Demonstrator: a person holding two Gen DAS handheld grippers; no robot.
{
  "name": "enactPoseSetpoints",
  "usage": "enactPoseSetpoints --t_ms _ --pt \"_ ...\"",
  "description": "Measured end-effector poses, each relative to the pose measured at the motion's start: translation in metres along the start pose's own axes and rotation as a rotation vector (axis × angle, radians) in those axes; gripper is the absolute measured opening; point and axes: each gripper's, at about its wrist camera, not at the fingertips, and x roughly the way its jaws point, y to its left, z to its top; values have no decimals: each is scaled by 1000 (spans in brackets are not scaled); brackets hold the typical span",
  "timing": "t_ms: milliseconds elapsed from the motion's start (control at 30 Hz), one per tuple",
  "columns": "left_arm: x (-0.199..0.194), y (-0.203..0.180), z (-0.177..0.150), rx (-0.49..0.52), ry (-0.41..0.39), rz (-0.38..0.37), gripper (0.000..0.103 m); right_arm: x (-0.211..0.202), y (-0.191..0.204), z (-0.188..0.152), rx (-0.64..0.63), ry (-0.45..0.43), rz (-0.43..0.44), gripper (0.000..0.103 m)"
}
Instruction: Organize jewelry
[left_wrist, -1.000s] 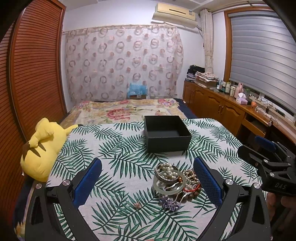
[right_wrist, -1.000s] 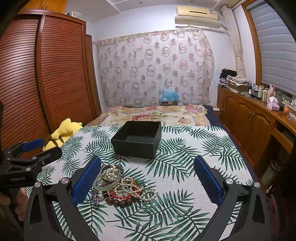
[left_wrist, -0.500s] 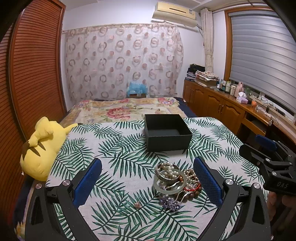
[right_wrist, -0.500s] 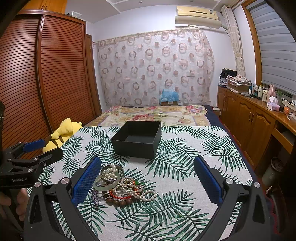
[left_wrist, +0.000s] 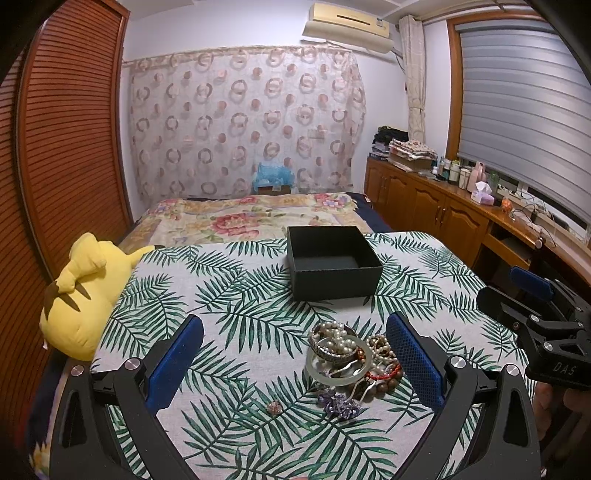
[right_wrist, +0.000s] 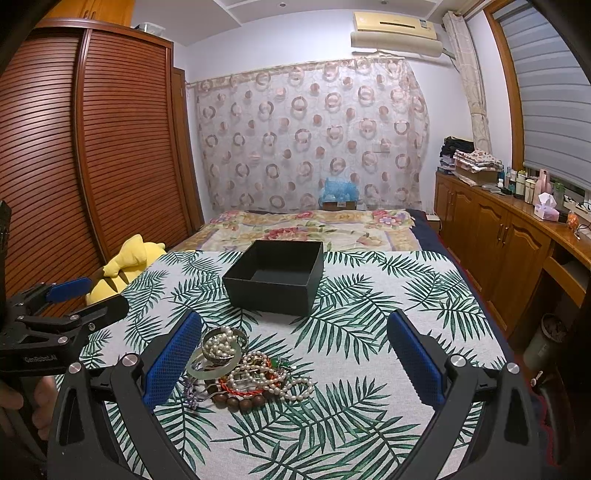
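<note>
- Both your grippers, left gripper (left_wrist: 295, 363) and right gripper (right_wrist: 293, 363), are spread wide, holding nothing.
- Lower the left one over the jade bangle (left_wrist: 338, 365) just ahead.
- Carry it forward to the black box (left_wrist: 334, 262).

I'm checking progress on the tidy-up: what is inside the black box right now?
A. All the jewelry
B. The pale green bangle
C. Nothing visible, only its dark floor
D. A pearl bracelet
C: both wrist views show the black box holding nothing visible, while the jewelry pile lies on the palm-print cloth in front of it.
</note>
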Motion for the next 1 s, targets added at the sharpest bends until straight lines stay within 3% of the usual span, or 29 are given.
enactPoseSetpoints --t_ms 600,1000 --pt "13 0 -17 -1 20 0 96 5 0 -6 1 13 2 101" --pt "49 18 -28 -7 111 -56 96 27 -7 -25 -9 75 23 101"
